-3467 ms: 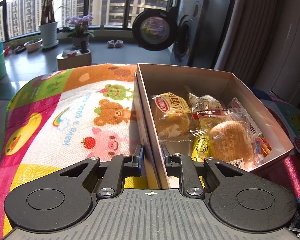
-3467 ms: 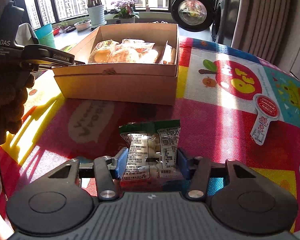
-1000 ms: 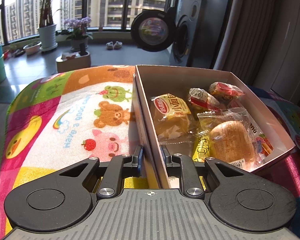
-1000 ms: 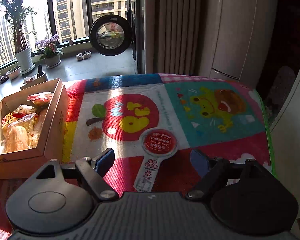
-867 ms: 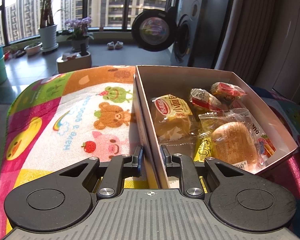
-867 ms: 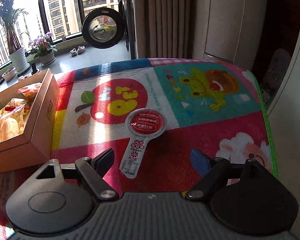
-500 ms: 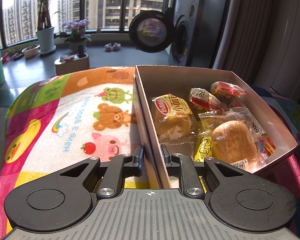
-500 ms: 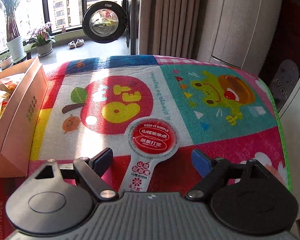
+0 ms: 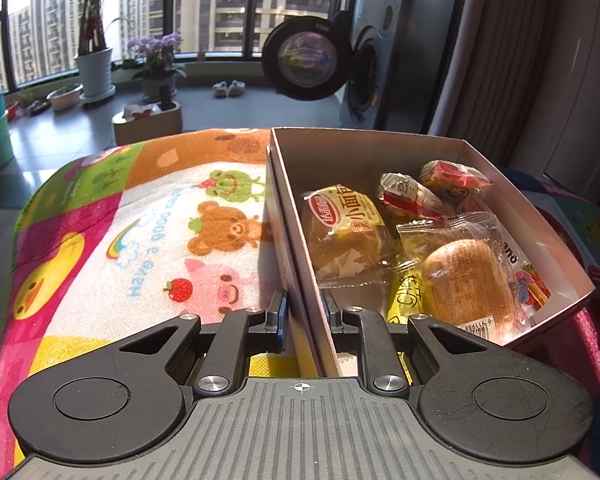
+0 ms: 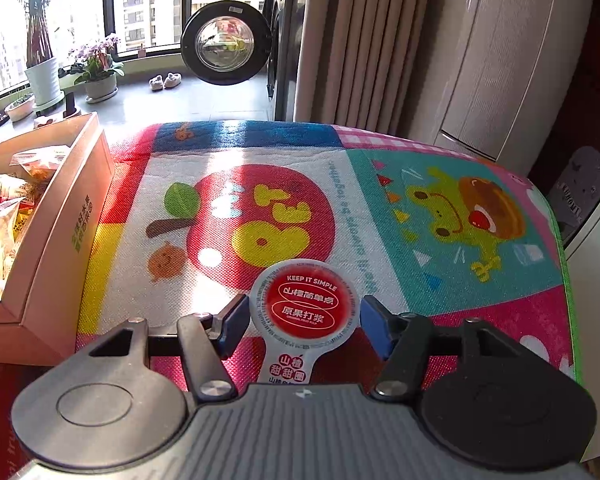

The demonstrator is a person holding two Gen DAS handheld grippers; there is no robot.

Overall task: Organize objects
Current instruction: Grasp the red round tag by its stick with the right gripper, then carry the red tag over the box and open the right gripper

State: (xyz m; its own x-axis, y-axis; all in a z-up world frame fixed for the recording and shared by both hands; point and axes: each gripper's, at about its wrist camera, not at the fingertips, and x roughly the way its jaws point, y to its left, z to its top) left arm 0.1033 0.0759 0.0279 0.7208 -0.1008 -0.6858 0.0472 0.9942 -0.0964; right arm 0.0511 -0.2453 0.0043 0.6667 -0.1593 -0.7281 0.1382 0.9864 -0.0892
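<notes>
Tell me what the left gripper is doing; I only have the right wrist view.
Observer: The left gripper is shut on the near wall of the cardboard box, one of its jaws inside and one outside.
Operator: Any room left in that box?
Observer: Yes. The floor along its far wall is bare; the bun pack fills the near right corner.

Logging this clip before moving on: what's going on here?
A person with a gripper in each hand is packing snacks into a cardboard box on a cartoon play mat. The left gripper is shut on the box's near wall, steadying it. The right gripper is open, its fingers either side of a round red lollipop-shaped snack pack lying on the mat, not yet gripped. Several wrapped breads already sit in the box.
</notes>
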